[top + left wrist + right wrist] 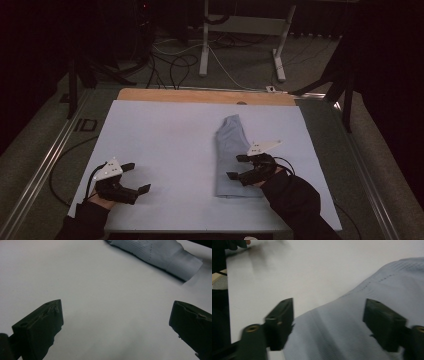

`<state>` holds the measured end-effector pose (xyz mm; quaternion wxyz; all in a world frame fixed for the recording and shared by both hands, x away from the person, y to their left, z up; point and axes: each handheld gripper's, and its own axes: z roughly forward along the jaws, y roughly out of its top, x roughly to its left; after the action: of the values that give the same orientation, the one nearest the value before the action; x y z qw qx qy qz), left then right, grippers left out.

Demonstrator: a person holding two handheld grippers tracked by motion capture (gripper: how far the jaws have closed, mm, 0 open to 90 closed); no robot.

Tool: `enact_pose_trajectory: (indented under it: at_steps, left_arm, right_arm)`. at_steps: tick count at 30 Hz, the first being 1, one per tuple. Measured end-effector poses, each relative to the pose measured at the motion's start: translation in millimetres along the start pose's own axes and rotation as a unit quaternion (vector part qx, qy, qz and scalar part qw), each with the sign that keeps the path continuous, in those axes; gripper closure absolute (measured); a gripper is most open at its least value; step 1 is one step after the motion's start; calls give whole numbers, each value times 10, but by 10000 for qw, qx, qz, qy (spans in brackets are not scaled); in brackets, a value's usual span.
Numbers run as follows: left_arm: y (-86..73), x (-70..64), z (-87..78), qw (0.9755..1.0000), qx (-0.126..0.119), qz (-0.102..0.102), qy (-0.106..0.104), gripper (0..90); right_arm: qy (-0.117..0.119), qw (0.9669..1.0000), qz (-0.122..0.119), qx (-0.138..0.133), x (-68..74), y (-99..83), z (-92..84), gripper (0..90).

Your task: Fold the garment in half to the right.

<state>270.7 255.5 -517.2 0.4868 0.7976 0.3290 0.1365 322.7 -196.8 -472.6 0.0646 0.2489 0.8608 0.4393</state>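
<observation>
A light blue cloth, folded into a long strip, lies on the white sheet, right of its middle. My right gripper hovers over the strip's near half, pointing left, and its jaws stand wide apart. In the right gripper view the cloth lies flat under the right gripper, and neither pad pinches it. My left gripper rests open near the sheet's front left and points right. Bare sheet lies between the jaws of the left gripper, with the cloth well beyond them.
A strip of the wooden tabletop shows behind the sheet. Metal rails run along both sides of the table. Behind it, cables cross the floor around a white stand.
</observation>
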Motion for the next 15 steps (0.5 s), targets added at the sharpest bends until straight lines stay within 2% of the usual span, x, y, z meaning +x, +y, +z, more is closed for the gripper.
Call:
enact_pose_trajectory:
  at_steps: [2, 3, 8, 15]
  left_arm:
    - [0, -1, -1, 10000, 1, -1, 2, 4]
    - [-1, -2, -3, 10000, 8, 7, -1, 3]
    - [-3, -1, -11, 10000, 11, 11, 4, 3]
    - [-3, 2, -15, 10000, 9, 14, -1, 3]
  right_arm:
    - [76, 10000, 36, -8, -16, 1, -5, 114]
    - [87, 9999, 69, -95, -43, -1, -25, 94]
    - [47, 9997, 105, -213, -89, -3, -73, 92]
    - [-237, 9992, 68, -311, -130, -88, -163, 92]
